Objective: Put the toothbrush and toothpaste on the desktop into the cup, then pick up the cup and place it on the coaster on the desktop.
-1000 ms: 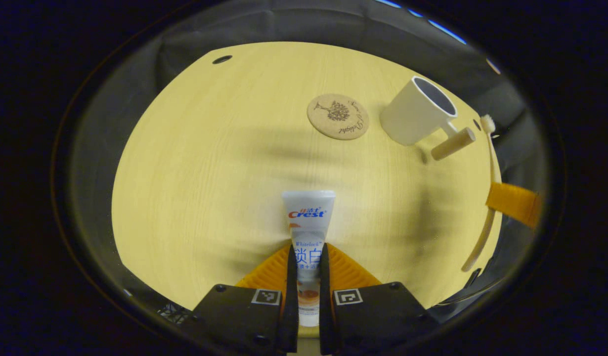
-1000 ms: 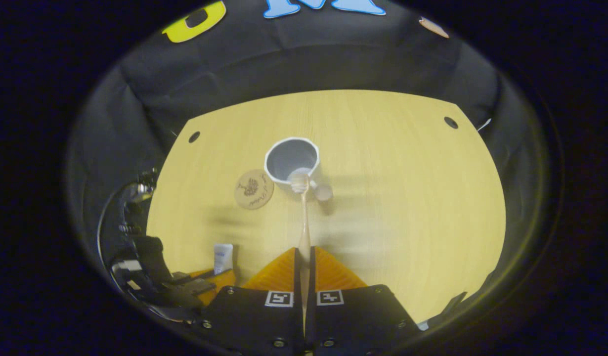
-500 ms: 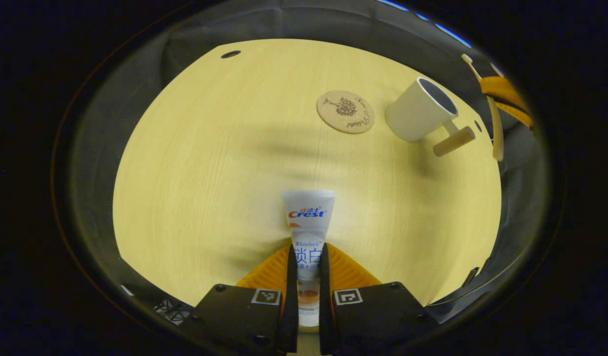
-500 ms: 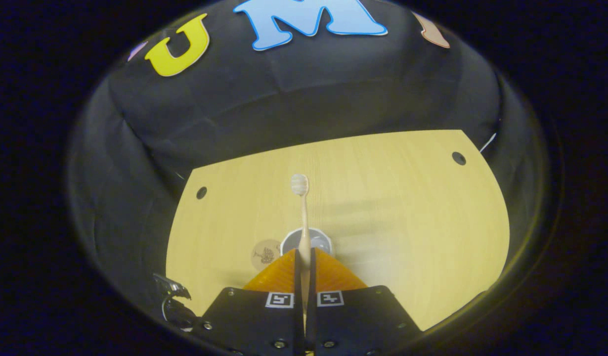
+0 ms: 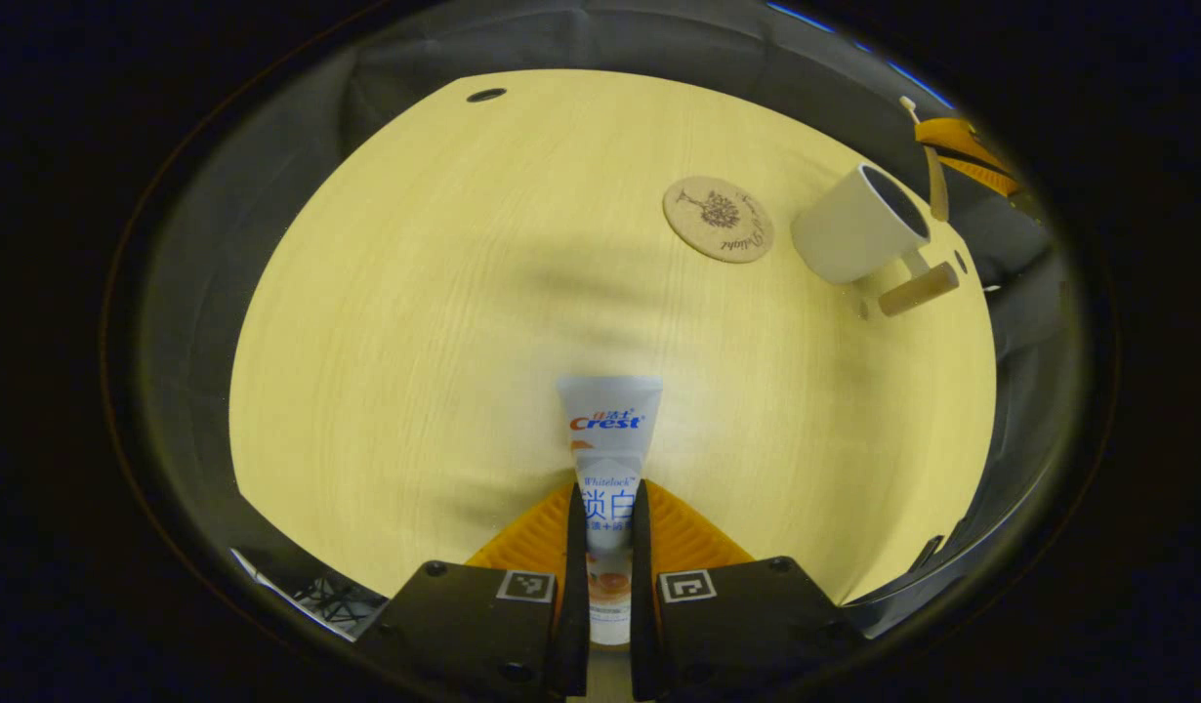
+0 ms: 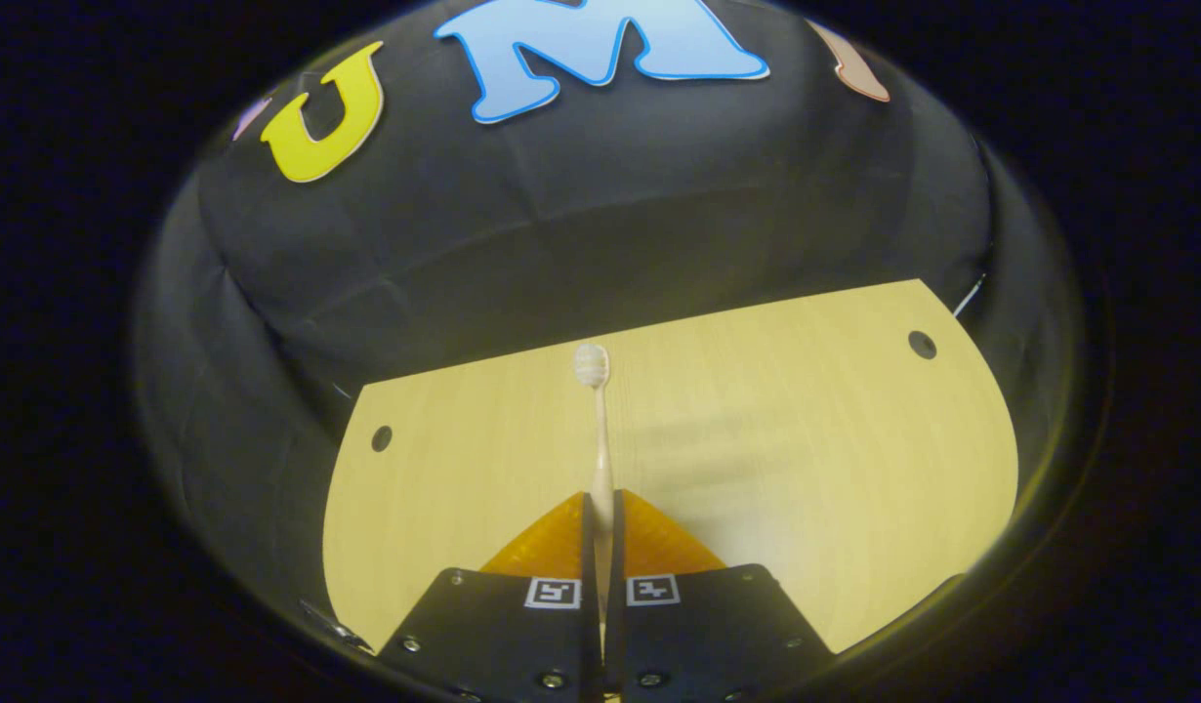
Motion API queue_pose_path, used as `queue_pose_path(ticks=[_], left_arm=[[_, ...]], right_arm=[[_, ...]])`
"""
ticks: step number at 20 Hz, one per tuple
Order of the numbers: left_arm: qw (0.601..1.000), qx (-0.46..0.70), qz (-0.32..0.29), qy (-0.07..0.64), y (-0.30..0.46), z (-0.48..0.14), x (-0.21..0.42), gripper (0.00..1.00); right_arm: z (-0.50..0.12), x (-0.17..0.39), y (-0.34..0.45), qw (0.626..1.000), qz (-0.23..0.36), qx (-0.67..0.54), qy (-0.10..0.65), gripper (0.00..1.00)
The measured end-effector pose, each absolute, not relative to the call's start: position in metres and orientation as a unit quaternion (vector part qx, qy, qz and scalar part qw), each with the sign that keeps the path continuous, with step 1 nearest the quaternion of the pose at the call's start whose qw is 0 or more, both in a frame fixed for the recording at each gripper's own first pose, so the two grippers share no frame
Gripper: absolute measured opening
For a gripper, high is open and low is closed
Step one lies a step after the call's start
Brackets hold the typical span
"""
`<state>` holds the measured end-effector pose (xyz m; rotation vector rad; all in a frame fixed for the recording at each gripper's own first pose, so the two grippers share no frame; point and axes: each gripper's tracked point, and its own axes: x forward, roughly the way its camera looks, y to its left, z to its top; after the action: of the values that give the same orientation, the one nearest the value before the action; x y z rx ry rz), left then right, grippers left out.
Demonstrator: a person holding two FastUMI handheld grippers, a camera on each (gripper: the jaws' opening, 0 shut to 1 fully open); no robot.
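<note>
Pale wood desk [image 5: 415, 322], broad and bare over the left and middle, dark cloth close behind the far edge. Left tongs [image 5: 600, 547] clamped on the paste [image 5: 610, 439] low on the tube, crimped end forward, held over the near edge. Soft tube, likely to buckle and slide if squeezed at mid-body; firmer hold probably near the cap end. Farther right, coaster [image 5: 719, 219] flat near the far right edge, cup [image 5: 859, 236] just beside it, upright, mouth open, stub handle toward the right edge. Light and stiff by the look, smooth wall likely slippery; handle or rim the likely hold. Right tongs [image 6: 600, 527] pinched on the brush [image 6: 599, 439] at the lower handle, bristles forward; thin, light, prone to pivot. In the left gripper view, brush poised by the cup's rim. Little margin beyond the cup at the right edge; plenty toward the middle.
</note>
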<state>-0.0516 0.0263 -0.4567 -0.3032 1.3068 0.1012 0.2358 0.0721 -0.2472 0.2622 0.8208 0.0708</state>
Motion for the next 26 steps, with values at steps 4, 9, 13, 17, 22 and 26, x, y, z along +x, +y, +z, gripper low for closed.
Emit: queue_pose_path(ticks=[4,9,13,17,22,26], left_arm=[[0.780,-0.140,0.053,0.607,0.033,-0.459,-0.053,0.25],[0.780,-0.143,0.062,0.606,0.040,-0.457,-0.055,0.25],[0.785,-0.142,0.066,0.600,0.046,-0.452,-0.055,0.25],[0.797,-0.143,0.069,0.583,0.055,-0.442,-0.045,0.29],[0.814,-0.141,0.067,0.560,0.057,-0.425,-0.010,0.25],[0.828,-0.142,0.059,0.539,0.053,-0.406,0.014,0.24]], right_arm=[[-0.257,0.243,0.086,0.925,0.054,0.092,0.364,0.03],[-0.279,0.236,0.098,0.931,0.065,0.081,0.349,0.02],[-0.290,0.230,0.098,0.937,0.072,0.064,0.336,0.03],[-0.296,0.216,0.093,0.941,0.070,0.046,0.327,0.05],[-0.295,0.198,0.092,0.941,0.078,0.045,0.327,0.07],[-0.295,0.178,0.087,0.940,0.081,0.054,0.328,0.13]])
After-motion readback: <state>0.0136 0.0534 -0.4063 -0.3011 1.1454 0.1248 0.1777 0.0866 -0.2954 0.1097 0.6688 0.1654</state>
